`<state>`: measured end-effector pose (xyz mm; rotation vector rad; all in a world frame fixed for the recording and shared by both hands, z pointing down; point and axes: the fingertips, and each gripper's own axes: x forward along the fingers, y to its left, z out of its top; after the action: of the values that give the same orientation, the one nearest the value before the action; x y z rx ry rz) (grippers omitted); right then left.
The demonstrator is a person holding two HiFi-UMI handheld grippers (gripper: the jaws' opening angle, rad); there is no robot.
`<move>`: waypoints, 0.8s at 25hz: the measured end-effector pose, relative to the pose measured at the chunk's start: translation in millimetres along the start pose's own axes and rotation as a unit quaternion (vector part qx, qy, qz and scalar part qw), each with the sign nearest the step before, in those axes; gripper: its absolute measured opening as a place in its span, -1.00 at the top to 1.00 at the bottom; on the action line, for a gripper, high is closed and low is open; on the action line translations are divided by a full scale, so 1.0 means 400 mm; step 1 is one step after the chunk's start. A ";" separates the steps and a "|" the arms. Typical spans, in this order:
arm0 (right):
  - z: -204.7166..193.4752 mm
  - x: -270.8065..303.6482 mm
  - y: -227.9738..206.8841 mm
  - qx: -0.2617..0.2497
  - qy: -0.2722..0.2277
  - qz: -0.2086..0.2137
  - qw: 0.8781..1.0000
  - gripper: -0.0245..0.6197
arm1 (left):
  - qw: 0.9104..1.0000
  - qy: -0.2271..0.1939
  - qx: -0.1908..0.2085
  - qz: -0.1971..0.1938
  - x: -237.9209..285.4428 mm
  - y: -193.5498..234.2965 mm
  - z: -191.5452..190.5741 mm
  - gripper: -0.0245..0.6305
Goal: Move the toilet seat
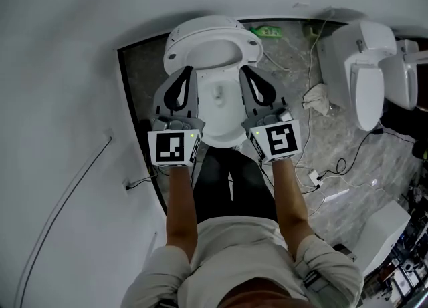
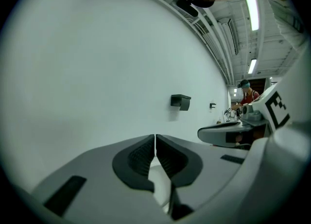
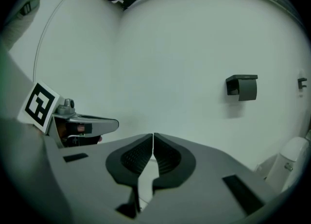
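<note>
The toilet seat (image 1: 179, 45) is a white ring at the far end of the toilet bowl (image 1: 217, 103), on the side of the wall (image 1: 67, 66). It looks tilted up from the bowl and not flat on it, but I cannot tell how far it leans back. The left gripper (image 1: 185, 71) and the right gripper (image 1: 245, 69) hang side by side above the bowl, one over each side of it, and both point toward the wall. Their tips are just beside the near edge of the seat. In each gripper view the jaws are closed together, pad against pad. Nothing is pressed between them, and only the white of the toilet shows through the gap under the pads. I judge that the seat is not gripped now, so the step in hand is either a push on its edge or a new approach. The next move calls for both tips to meet the seat at the same height, so that it turns evenly on its hinge and does not twist or drop.
</note>
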<state>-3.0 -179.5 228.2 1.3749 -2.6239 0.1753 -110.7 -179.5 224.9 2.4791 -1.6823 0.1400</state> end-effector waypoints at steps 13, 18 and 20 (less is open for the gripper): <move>0.140 -0.214 0.015 -0.007 -0.033 0.011 0.999 0.85 | 0.999 -0.027 0.013 0.014 -0.141 -0.152 0.141 0.85; 0.196 -0.312 0.034 -0.010 -0.046 0.012 0.999 0.85 | 0.999 -0.036 0.024 0.011 -0.212 -0.225 0.202 0.85; 0.213 -0.360 0.047 -0.010 -0.047 0.013 0.999 0.85 | 0.999 -0.039 0.028 0.011 -0.247 -0.258 0.225 0.85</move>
<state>53.7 -69.0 114.4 1.3749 -2.7133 0.0890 -51.6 -66.7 114.0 2.5386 -1.7594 0.0964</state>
